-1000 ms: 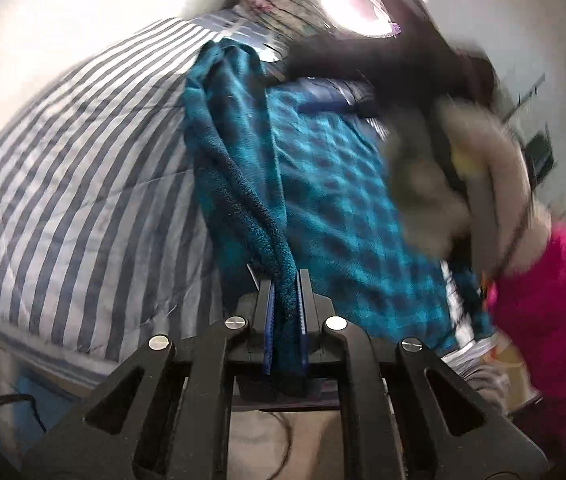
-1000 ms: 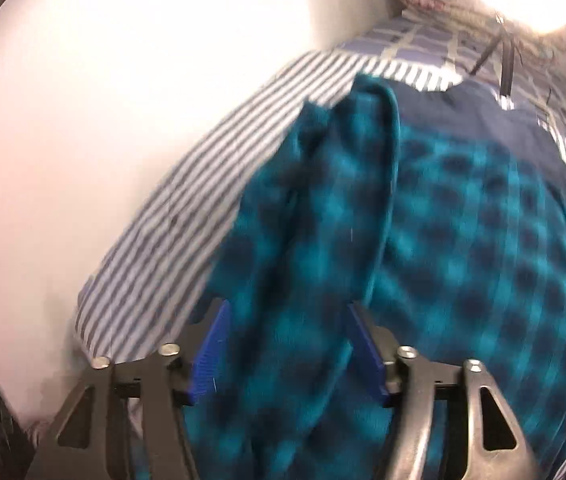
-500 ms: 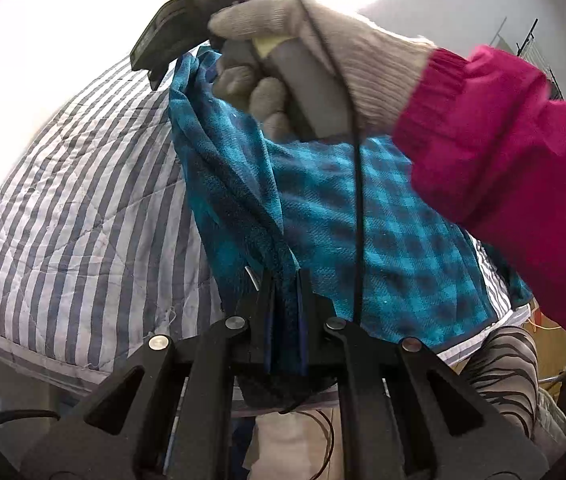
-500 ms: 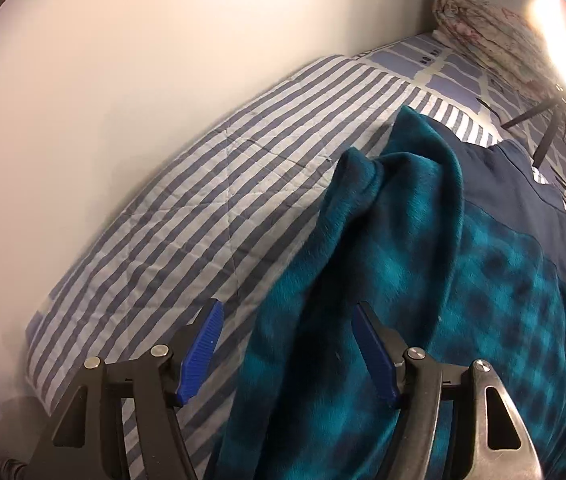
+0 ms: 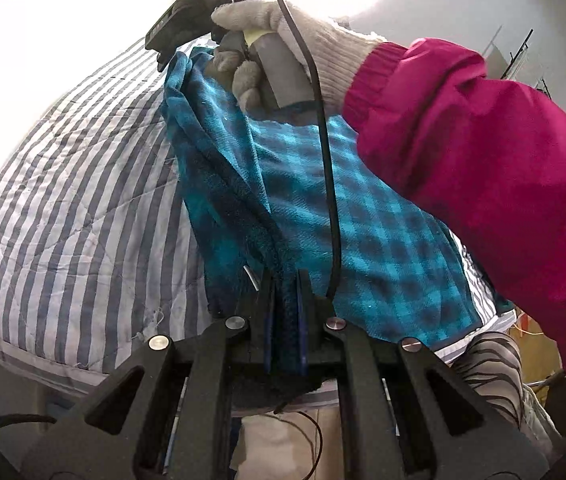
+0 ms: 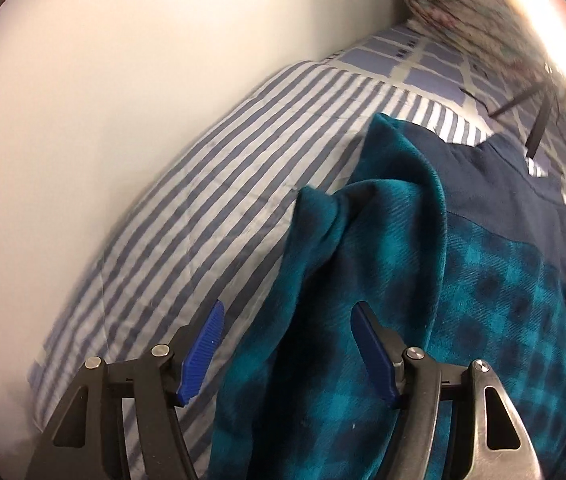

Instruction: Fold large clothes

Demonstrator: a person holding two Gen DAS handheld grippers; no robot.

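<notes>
A teal and navy plaid fleece garment (image 5: 363, 216) lies on a blue and white striped bed cover (image 5: 75, 216). My left gripper (image 5: 285, 292) is shut on the garment's bunched near edge, which runs up from the jaws. My right gripper (image 6: 287, 344) is open, its blue pads (image 6: 203, 354) apart over a raised fold of the same garment (image 6: 403, 280), not clamping it. In the left wrist view the right gripper's body (image 5: 187, 24) is held by a gloved hand above the garment's far end. A plain navy part (image 6: 495, 184) shows beyond the plaid.
A white wall (image 6: 103, 100) runs along the bed's far side. A patterned rolled blanket (image 6: 463, 12) lies at the bed's head under a bright light. The person's pink sleeve (image 5: 483, 168) fills the right of the left wrist view. The bed edge and floor lie below the left gripper.
The right gripper has moved away along the garment to its far end, jaws open throughout. The left gripper stays shut on the near edge and has lifted slightly.
</notes>
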